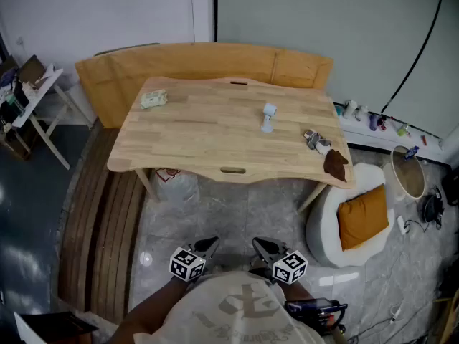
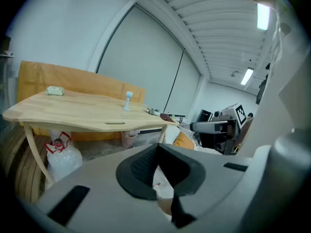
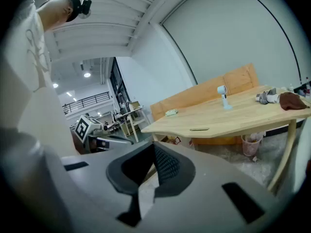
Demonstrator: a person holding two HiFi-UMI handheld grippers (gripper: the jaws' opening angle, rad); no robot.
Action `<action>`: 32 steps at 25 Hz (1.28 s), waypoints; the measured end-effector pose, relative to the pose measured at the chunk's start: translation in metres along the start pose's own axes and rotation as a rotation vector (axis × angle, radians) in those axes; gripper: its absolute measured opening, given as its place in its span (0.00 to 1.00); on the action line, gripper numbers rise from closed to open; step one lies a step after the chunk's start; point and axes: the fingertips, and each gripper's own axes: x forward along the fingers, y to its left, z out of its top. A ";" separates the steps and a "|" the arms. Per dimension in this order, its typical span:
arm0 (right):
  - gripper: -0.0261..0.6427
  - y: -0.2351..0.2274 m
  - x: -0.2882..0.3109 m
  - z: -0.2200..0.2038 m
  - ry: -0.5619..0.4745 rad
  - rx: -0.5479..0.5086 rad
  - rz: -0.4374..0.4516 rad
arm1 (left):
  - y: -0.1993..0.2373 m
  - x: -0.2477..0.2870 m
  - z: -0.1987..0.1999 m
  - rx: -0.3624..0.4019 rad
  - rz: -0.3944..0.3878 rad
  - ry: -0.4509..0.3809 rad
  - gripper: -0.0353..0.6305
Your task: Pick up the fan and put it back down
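Fan (image 1: pixel 268 117) stands upright on the worktop (image 1: pixel 186 142), right of centre and apart from the other items. We see it small and white in both claw views, well away from either claw. Left claw (image 1: pixel 208 246) and right claw (image 1: pixel 262 248) sit side by side below the worktop's near edge, close to the person's body, over the floor. We read the left claw's jaws as pressed together with nothing between them. The right claw's jaws look the same: closed, empty. Also on the worktop: a pale green packet (image 1: pixel 153 99) near the far left corner, a small grey item (image 1: pixel 314 140) near the right edge, and a dark brown cloth (image 1: pixel 335 165) just beside it at the near right corner. An orange bench (image 1: pixel 201 63) runs along the far side.
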 end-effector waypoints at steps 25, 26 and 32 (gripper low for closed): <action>0.06 -0.019 -0.038 -0.013 -0.012 0.064 -0.185 | -0.013 0.015 -0.011 0.005 -0.089 0.034 0.07; 0.06 -0.021 -0.041 -0.015 -0.011 0.074 -0.194 | -0.014 0.017 -0.011 0.004 -0.092 0.039 0.07; 0.06 -0.037 -0.049 -0.017 -0.004 0.110 -0.211 | -0.016 0.028 -0.010 -0.011 -0.088 0.062 0.07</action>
